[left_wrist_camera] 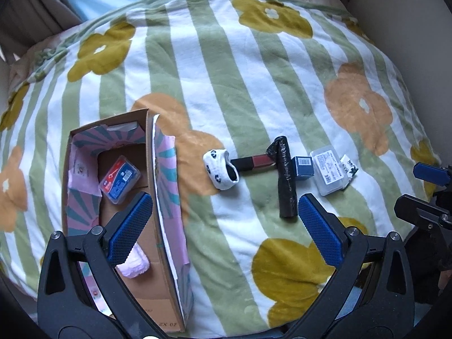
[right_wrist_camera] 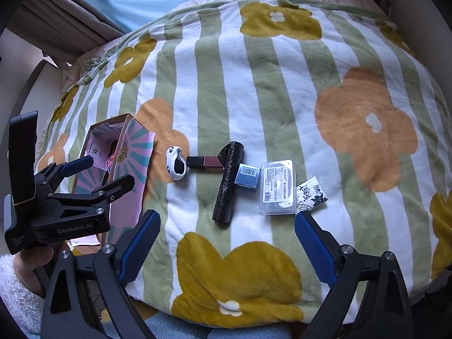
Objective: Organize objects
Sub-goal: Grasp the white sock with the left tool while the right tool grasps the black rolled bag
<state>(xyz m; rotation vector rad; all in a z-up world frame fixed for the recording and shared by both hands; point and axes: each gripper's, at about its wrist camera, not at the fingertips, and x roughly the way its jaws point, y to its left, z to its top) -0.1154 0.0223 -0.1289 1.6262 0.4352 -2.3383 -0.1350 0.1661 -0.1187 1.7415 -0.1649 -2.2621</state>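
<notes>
An open cardboard box (left_wrist_camera: 149,152) (right_wrist_camera: 138,152) lies at the left on a flowered blanket. It holds a red-and-blue plastic case (left_wrist_camera: 120,179) and a pink soft item (left_wrist_camera: 134,262). In a row to its right lie a white sock (left_wrist_camera: 221,169) (right_wrist_camera: 176,162), a black-and-red lipstick (left_wrist_camera: 254,161) (right_wrist_camera: 204,162), a black bag roll (left_wrist_camera: 285,178) (right_wrist_camera: 228,180), a small blue box (left_wrist_camera: 303,166) (right_wrist_camera: 247,178), a clear plastic case (left_wrist_camera: 330,169) (right_wrist_camera: 278,188) and a white sachet (left_wrist_camera: 349,169) (right_wrist_camera: 310,196). My left gripper (left_wrist_camera: 223,226) (right_wrist_camera: 93,169) is open and empty beside the box. My right gripper (right_wrist_camera: 226,243) is open and empty, short of the row.
The blanket (left_wrist_camera: 240,70) (right_wrist_camera: 254,84) covers a rounded surface that drops off at the sides. Curtains (right_wrist_camera: 56,14) hang at the back left. The right gripper's edge shows at the right of the left wrist view (left_wrist_camera: 429,197).
</notes>
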